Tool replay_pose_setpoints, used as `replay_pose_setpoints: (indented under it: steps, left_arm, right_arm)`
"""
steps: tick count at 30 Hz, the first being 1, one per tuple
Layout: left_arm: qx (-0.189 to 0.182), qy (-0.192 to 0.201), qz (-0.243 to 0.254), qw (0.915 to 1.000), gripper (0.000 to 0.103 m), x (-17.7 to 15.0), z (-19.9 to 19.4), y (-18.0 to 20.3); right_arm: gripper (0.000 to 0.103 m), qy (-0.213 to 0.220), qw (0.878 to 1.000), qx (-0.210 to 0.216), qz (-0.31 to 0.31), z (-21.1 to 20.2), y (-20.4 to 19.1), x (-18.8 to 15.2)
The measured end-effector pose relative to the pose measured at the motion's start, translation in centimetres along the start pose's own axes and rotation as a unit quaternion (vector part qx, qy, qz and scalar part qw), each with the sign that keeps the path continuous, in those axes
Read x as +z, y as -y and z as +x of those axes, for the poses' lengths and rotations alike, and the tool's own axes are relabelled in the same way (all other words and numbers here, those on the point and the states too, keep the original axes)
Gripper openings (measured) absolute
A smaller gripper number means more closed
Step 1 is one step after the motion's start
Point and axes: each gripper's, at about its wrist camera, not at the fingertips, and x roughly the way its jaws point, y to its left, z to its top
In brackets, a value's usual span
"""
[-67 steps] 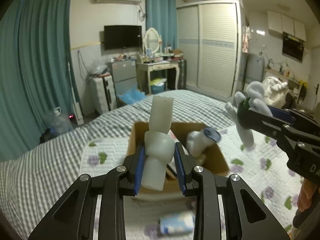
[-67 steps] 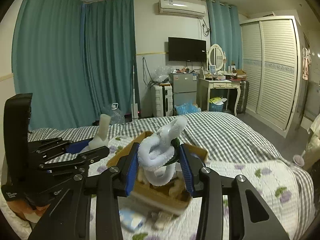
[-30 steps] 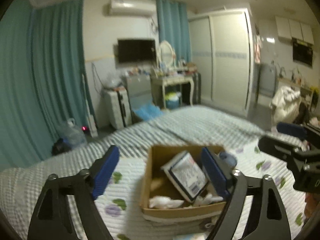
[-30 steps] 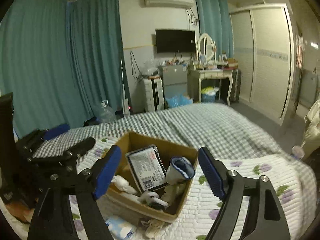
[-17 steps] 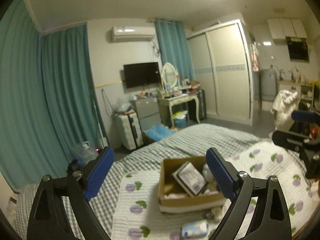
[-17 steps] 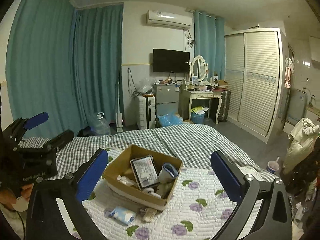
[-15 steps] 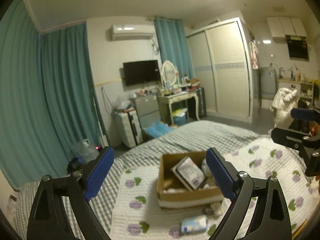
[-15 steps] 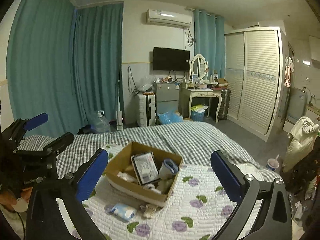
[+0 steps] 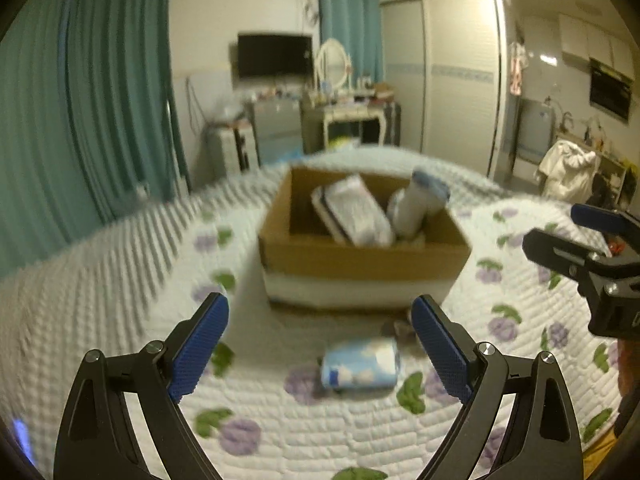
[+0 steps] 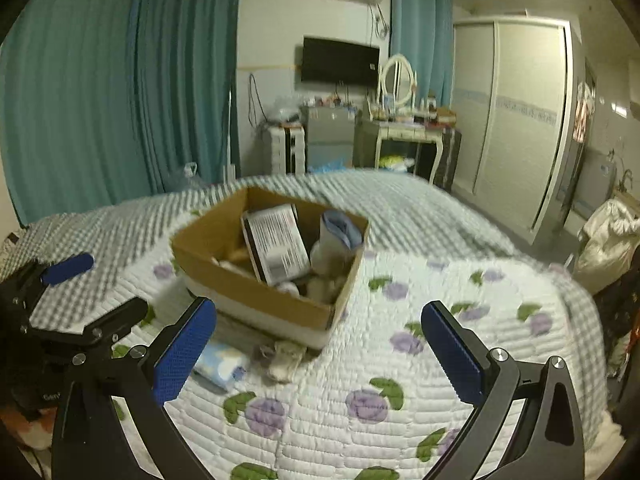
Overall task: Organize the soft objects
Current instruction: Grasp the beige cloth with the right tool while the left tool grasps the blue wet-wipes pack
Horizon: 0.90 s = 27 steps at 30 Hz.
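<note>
Both hand-held grippers [image 9: 320, 344] [image 10: 318, 354] gape over what looks like a tissue pack [image 9: 360, 364].

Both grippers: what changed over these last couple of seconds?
The left gripper and right gripper let go of their white soft toys, opened, rose, then dropped toward the blue packet. The cardboard box stayed put.

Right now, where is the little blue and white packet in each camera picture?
Left wrist view: the blue and white packet lies on the floral quilt, low in the middle, between the open left tool fingers.
Right wrist view: the packet sits lower left, beside the right tool's left finger.
Shared landmark: the cardboard box just behind it.
</note>
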Motion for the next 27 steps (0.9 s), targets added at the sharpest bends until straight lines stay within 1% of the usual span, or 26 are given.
replay_pose_setpoints:
  steps: [4, 6, 9, 12, 15, 16, 17, 19, 22, 25, 27]
  left_arm:
    - [-0.01, -0.047, -0.01, 0.9988, 0.094, -2.6, 3.7, 0.3]
    - [-0.026, -0.069, -0.016, 0.9971, 0.094, -3.8, 5.3, 0.6]
    - [-0.057, -0.093, -0.013, 0.994, 0.094, -5.2, 7.1, 1.6]
    - [-0.058, -0.108, 0.003, 0.9925, 0.093, -5.9, 8.6, 2.5]
    - [-0.064, -0.122, -0.007, 0.9905, 0.092, -6.1, 9.9, 2.5]
    - [-0.067, -0.123, -0.014, 0.99, 0.09, -6.0, 10.2, 2.3]
    - [-0.071, -0.125, -0.018, 0.9895, 0.075, -6.0, 10.4, 2.2]
    - [-0.077, -0.129, -0.021, 0.9884, 0.074, -6.0, 10.6, 2.1]
    - [-0.07, -0.113, -0.019, 0.991, 0.073, -5.9, 9.8, 1.9]
    - [-0.045, -0.097, -0.012, 0.9942, 0.073, -5.5, 8.8, 1.2]
    - [-0.027, -0.092, -0.011, 0.9954, 0.073, -5.4, 8.8, 0.4]
  right_arm:
    - [0.103, -0.032, 0.999, 0.007, 0.019, 4.3, 0.9, -2.0]
    - [0.103, -0.049, 0.998, 0.008, 0.026, 6.6, 1.3, -3.0]
    - [0.103, -0.063, 0.997, 0.011, 0.036, 9.1, 1.7, -4.4]
    - [0.103, -0.077, 0.996, 0.018, 0.048, 10.8, 1.9, -5.7]
    - [0.102, -0.089, 0.994, 0.021, 0.058, 12.0, 2.1, -6.7]
    - [0.101, -0.092, 0.994, 0.022, 0.061, 12.2, 2.0, -6.8]
    - [0.1, -0.094, 0.993, 0.023, 0.065, 12.4, 2.0, -7.0]
    - [0.097, -0.092, 0.993, 0.023, 0.066, 12.6, 1.9, -7.3]
    - [0.096, -0.084, 0.995, 0.018, 0.057, 12.5, 1.5, -7.1]
    - [0.093, -0.081, 0.994, 0.029, 0.061, 12.4, 1.0, -7.0]
    - [0.092, -0.087, 0.994, 0.035, 0.06, 12.7, 0.6, -7.1]
